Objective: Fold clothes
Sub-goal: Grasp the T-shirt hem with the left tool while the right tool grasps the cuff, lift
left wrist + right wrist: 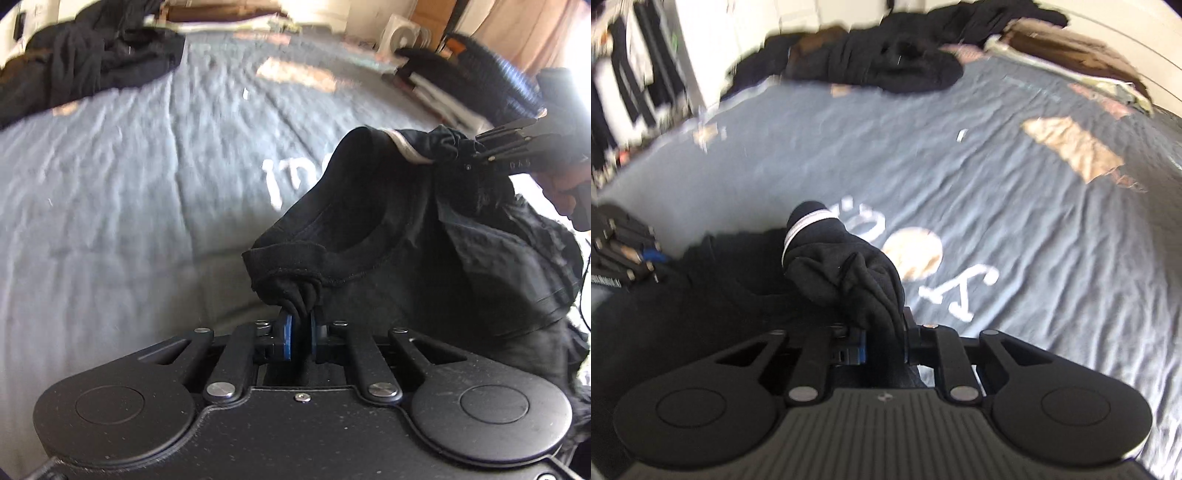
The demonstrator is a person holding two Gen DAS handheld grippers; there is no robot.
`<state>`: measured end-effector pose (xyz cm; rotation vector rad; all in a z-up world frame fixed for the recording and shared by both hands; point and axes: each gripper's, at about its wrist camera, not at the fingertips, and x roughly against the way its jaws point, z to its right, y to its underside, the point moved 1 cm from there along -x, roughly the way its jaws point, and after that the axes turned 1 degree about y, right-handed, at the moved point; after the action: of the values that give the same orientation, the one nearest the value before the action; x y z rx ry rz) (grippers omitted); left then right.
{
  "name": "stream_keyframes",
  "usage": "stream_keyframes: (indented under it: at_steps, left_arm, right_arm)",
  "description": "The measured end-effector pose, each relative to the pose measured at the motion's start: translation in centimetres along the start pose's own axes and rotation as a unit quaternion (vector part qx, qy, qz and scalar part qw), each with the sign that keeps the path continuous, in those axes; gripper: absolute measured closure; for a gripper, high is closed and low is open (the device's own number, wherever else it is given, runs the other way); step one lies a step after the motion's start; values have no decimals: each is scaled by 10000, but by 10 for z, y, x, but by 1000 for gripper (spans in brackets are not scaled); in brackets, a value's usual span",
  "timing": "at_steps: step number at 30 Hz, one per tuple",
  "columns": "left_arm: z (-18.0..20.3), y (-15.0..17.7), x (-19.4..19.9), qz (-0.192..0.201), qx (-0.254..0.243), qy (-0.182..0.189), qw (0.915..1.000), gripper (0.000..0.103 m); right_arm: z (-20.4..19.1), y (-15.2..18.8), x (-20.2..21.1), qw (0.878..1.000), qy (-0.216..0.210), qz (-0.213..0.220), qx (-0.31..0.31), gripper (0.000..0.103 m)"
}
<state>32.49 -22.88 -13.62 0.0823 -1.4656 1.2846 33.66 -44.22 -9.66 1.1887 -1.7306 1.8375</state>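
A black garment (424, 236) with a thin white trim hangs bunched between my two grippers above a grey-blue bed cover (129, 184). My left gripper (301, 332) is shut on a twisted fold of the garment near its collar edge. In the same view my right gripper (476, 151) pinches the cloth at the upper right, a hand behind it. In the right wrist view my right gripper (882, 343) is shut on a bunched fold of the black garment (846, 277), white trim showing above. The left gripper (646, 264) shows at the far left edge.
A heap of dark clothes (88, 55) lies at the far side of the bed, seen too as the clothes heap (886, 55) in the right wrist view. The cover carries white lettering (960, 291) and tan patches (1075, 147). A white fan (402, 37) and clutter stand beyond the bed.
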Motion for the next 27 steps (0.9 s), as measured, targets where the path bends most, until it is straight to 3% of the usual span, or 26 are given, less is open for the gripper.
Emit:
stream_keyframes:
  at_steps: [4, 8, 11, 16, 20, 27]
  left_arm:
    - [15, -21, 56, 482, -451, -137, 9977, 94]
    - [43, -48, 125, 1131, -965, -471, 9878, 94]
    - [69, -69, 180, 1644, -1306, -780, 9746, 95]
    - [124, -82, 253, 2059, -2006, -1123, 9512, 95]
    - [167, -76, 298, 2437, -2435, -1356, 9289, 95]
    - [217, -79, 373, 3100, -2599, -1865, 8953, 95]
  right_arm:
    - [-6, -16, 70, 9983, -238, 517, -120, 87]
    - [-25, -32, 159, 9938, -364, 1045, 55, 87]
    - [-43, -42, 226, 9884, -393, 1445, 231, 87]
    - [-78, -48, 309, 9798, -269, 1910, 525, 87]
    - [-100, -36, 349, 9728, -316, 2234, 532, 89]
    - [-133, -31, 399, 9536, -527, 2935, 411, 92]
